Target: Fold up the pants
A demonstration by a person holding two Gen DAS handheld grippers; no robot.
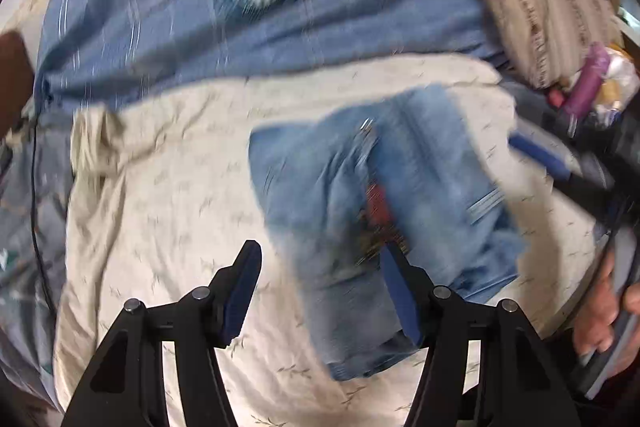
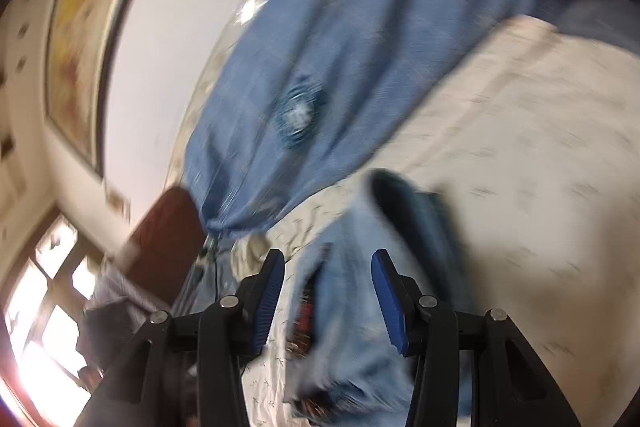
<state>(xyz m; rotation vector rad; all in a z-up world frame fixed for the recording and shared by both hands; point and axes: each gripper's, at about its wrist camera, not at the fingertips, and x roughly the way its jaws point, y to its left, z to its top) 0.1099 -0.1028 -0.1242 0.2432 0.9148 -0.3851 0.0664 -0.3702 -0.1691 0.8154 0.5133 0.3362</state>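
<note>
Your left hand-held gripper is spread wide and empty, its right finger over the near edge of the folded light-blue denim pants. Your right hand-held gripper also gapes wide, the pants between its fingers. Cream patterned bedsheet lies open leftward; blue striped blanket bounds the far side.

Cloth on cloth — all matt.
Faded denim pants lie on a soft, wrinkled cream bedsheet; tool pads — ribbed blue plastic.
</note>
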